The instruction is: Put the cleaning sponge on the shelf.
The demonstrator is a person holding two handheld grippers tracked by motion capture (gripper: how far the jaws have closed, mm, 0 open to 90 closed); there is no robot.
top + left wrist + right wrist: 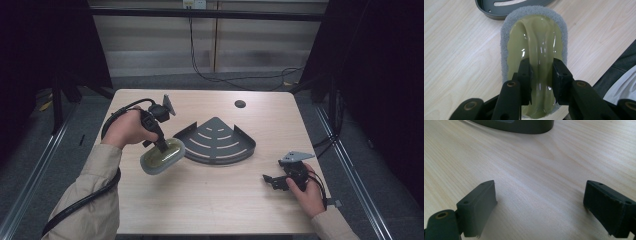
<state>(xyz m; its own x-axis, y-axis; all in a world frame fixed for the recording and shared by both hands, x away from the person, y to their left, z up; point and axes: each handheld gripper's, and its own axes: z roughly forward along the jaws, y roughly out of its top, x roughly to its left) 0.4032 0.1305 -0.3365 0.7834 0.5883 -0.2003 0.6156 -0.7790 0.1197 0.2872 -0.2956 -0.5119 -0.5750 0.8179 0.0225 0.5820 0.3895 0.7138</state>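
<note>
An oval scrubbing pad (161,156) with a glossy olive handle and a grey sponge rim (506,37) hangs just above the table, left of centre. My left gripper (162,145) is shut on its raised handle ridge (541,62), one black finger (525,80) on each side. A dark grey quarter-round corner shelf tray (218,140) with slots lies on the table, right beside the pad. My right gripper (270,181) rests low at the table's right front, open, with bare wood between its fingers (477,207); the tray's wall (524,126) lies ahead of it.
The light wooden table (210,200) has a round cable hole (240,104) at the back. Black cables trail from both grippers. Dark floor and metal rails flank the table; a sleeve (621,67) shows at the right edge of the left gripper view.
</note>
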